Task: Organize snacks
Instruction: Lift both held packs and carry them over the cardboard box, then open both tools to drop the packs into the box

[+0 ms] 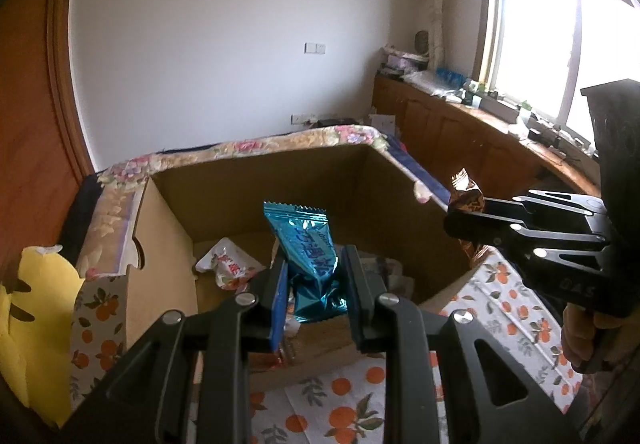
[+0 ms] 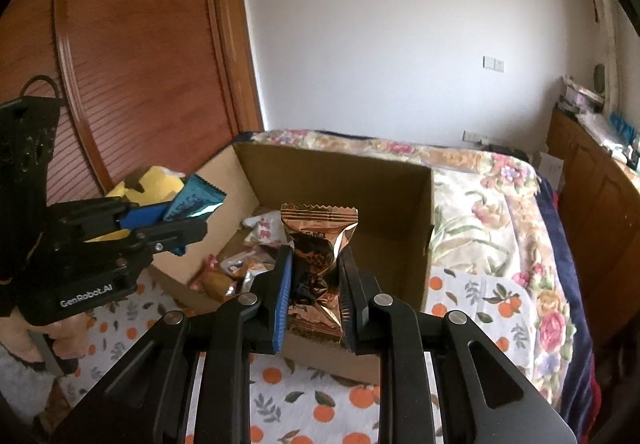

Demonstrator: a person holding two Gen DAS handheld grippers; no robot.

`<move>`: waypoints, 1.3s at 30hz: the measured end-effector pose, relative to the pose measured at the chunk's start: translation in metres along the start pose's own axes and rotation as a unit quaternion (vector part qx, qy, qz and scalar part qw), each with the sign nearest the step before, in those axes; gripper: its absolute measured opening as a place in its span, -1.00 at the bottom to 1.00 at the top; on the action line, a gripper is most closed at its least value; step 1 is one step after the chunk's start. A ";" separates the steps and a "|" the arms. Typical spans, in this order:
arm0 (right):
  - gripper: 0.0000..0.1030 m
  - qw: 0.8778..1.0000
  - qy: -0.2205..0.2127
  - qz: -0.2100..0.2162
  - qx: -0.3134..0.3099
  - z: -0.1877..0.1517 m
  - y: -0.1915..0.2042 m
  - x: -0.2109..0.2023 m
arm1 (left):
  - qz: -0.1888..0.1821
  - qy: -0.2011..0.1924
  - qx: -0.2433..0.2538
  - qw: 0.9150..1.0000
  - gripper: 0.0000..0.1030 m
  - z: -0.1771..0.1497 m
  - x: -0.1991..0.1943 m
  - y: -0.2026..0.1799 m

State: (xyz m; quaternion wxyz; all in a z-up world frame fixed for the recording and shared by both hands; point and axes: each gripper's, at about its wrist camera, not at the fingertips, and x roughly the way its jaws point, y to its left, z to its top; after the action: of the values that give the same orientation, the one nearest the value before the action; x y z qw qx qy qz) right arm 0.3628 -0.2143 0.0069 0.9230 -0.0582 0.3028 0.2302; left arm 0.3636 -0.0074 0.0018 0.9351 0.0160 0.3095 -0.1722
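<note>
The left claw (image 1: 314, 276) is closed on a blue foil snack packet (image 1: 308, 256), its pads pinching the lower half so that the packet's long axis runs up and away from the fingers, the serrated top edge free. The right claw (image 2: 314, 276) is likewise clamped on a copper-brown foil packet (image 2: 316, 256), held the same way, upright between the pads. Both packets hang over the near edge of the open cardboard box (image 2: 400, 180), which sits on an orange-print cloth (image 2: 320, 404) on the bed (image 2: 500, 196). Several wrapped snacks (image 2: 244, 264) already lie in the box's left part, while its right part looks bare. The box floor lies ahead of and below both claws; the right claw seems nearer the bare side, the left nearer the pile, so each packet probably needs only a short forward drop.
</note>
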 end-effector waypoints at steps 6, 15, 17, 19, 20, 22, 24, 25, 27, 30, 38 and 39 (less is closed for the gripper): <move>-0.61 0.999 0.028 0.003 0.020 -0.008 -0.010 0.034 | 0.008 0.024 -0.014 1.000 -0.54 -0.010 0.022 0.011; -0.61 0.998 0.052 -0.002 0.032 -0.016 -0.016 0.058 | 0.007 0.051 -0.024 0.998 -0.54 -0.019 0.034 0.015; -0.61 0.998 0.054 -0.002 0.031 -0.016 -0.014 0.058 | 0.012 0.057 -0.023 0.998 -0.53 -0.020 0.038 0.015; -0.60 0.998 0.057 -0.005 0.028 -0.016 -0.012 0.061 | 0.012 0.061 -0.024 0.998 -0.51 -0.021 0.040 0.013; -0.59 0.998 0.058 -0.007 0.026 -0.016 -0.012 0.062 | 0.012 0.063 -0.024 0.998 -0.50 -0.022 0.040 0.012; -0.57 0.998 0.060 -0.009 0.022 -0.017 -0.010 0.062 | 0.013 0.063 -0.022 0.998 -0.49 -0.022 0.040 0.011; -0.57 0.998 0.060 -0.012 0.017 -0.019 -0.009 0.063 | 0.016 0.063 -0.022 0.998 -0.49 -0.024 0.038 0.010; -0.57 0.998 0.060 -0.014 0.015 -0.019 -0.009 0.063 | 0.017 0.062 -0.022 0.998 -0.48 -0.024 0.038 0.011; -0.42 0.998 0.060 -0.012 0.012 -0.019 -0.007 0.061 | 0.018 0.062 -0.022 0.998 -0.46 -0.023 0.036 0.010; -0.36 0.999 0.052 -0.017 0.003 -0.018 -0.002 0.055 | 0.029 0.058 -0.021 0.998 -0.37 -0.023 0.030 0.009; -0.35 1.000 0.020 -0.007 0.008 -0.014 0.010 0.015 | 0.039 0.033 -0.017 0.999 -0.29 -0.019 -0.006 0.005; -0.34 1.000 0.014 -0.006 0.009 -0.014 0.012 0.007 | 0.040 0.026 -0.015 0.999 -0.28 -0.019 -0.015 0.002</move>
State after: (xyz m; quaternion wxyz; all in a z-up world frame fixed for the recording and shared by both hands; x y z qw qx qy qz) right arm 0.3547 -0.2041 -0.0081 0.9206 -0.0548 0.3175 0.2206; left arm 0.3422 0.0016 -0.0045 0.9329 0.0184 0.3353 -0.1298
